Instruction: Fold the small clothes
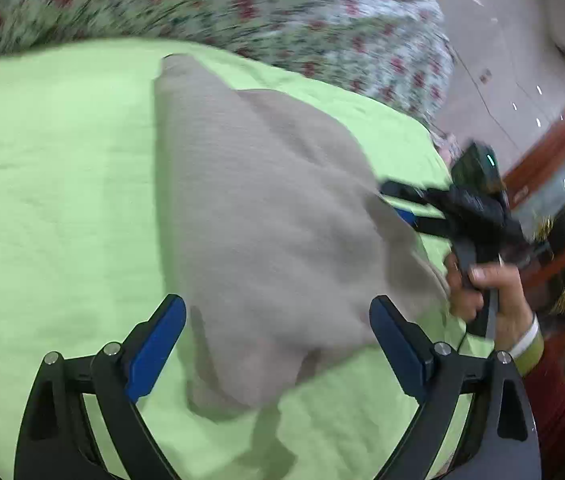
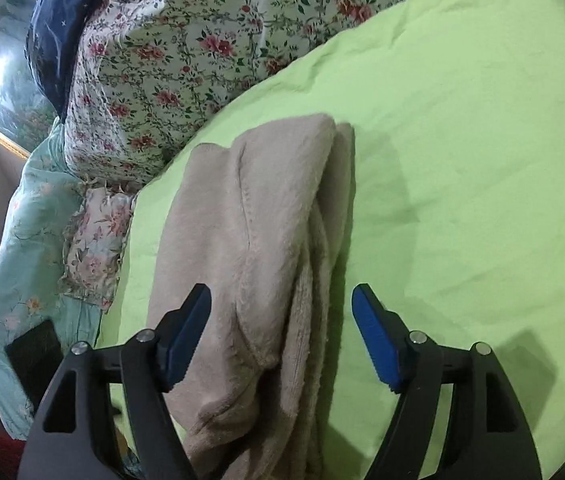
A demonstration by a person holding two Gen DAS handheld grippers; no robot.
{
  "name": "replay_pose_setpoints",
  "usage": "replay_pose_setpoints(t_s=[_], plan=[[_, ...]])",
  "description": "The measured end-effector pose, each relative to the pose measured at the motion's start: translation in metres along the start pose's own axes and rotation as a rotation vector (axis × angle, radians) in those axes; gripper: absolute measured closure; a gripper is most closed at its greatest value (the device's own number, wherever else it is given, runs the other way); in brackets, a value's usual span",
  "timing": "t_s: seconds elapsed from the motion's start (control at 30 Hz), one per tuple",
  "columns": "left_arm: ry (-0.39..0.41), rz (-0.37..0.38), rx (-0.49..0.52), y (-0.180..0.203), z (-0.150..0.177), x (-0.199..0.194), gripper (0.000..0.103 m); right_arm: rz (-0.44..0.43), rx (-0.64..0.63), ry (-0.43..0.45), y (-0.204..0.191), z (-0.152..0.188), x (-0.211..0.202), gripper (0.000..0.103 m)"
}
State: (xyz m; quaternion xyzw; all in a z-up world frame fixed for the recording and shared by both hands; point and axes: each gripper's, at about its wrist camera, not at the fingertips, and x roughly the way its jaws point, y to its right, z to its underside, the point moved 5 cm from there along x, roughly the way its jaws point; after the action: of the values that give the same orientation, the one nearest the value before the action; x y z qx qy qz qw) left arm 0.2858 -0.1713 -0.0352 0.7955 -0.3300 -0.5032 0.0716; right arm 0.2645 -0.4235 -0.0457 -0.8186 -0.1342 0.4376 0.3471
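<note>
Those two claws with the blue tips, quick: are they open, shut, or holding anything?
Left gripper: open, holding nothing, the beige garment on the green sheet ahead of it.
Right gripper: open, holding nothing, over the same garment.

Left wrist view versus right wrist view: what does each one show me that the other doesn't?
Only the left wrist view shows the right gripper from outside, at the far edge of the beige garment, with the right hand on its handle and wooden furniture beyond. It is motion-blurred.

Only the right wrist view shows the garment's folded layers, a navy fabric, a turquoise floral cloth and a dark flat object on it.

Both show the garment on the green sheet, the floral quilt, and open fingers.
</note>
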Motion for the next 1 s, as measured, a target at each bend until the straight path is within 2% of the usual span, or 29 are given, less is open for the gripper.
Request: replay_pose_setpoints(t_s=[0.17,0.37,0.43,0.5,0.53,0.57,0.6,0.7,0.87,1.0], plan=[[-0.083,0.034,-0.101,-0.035,-0.025,0.031,0.009,-0.013,0.013,-0.023,0.001,-0.004,0.012,0.029],[-0.096,0.070,-0.125,-0.039,-0.038,0.056,0.010,-0.002,0.013,-0.067,0.006,-0.010,0.029,0.029],[-0.109,0.095,-0.118,-0.036,-0.043,0.068,0.014,-0.016,0.029,-0.078,0.009,-0.010,0.037,0.029],[-0.116,0.103,-0.131,-0.038,-0.047,0.080,0.027,-0.030,0.035,-0.080,0.010,-0.012,0.044,0.030],[-0.116,0.107,-0.136,-0.040,-0.049,0.085,0.031,-0.022,0.034,-0.080,0.009,-0.013,0.047,0.034],[-0.112,0.112,-0.141,-0.043,-0.050,0.086,0.041,-0.019,0.035,-0.088,0.008,-0.013,0.050,0.050],[-0.108,0.115,-0.147,-0.045,-0.051,0.085,0.050,-0.029,0.047,-0.108,0.007,-0.011,0.055,0.060],[-0.083,0.126,-0.130,-0.040,-0.052,0.071,0.061,-0.020,0.037,-0.101,-0.004,-0.007,0.058,0.068],[-0.006,0.098,-0.063,-0.034,-0.034,0.002,0.062,-0.082,-0.018,-0.066,-0.052,0.014,0.048,0.071],[0.021,0.096,-0.087,-0.060,-0.010,-0.059,0.062,-0.176,-0.063,-0.067,-0.103,0.046,0.063,0.071]])
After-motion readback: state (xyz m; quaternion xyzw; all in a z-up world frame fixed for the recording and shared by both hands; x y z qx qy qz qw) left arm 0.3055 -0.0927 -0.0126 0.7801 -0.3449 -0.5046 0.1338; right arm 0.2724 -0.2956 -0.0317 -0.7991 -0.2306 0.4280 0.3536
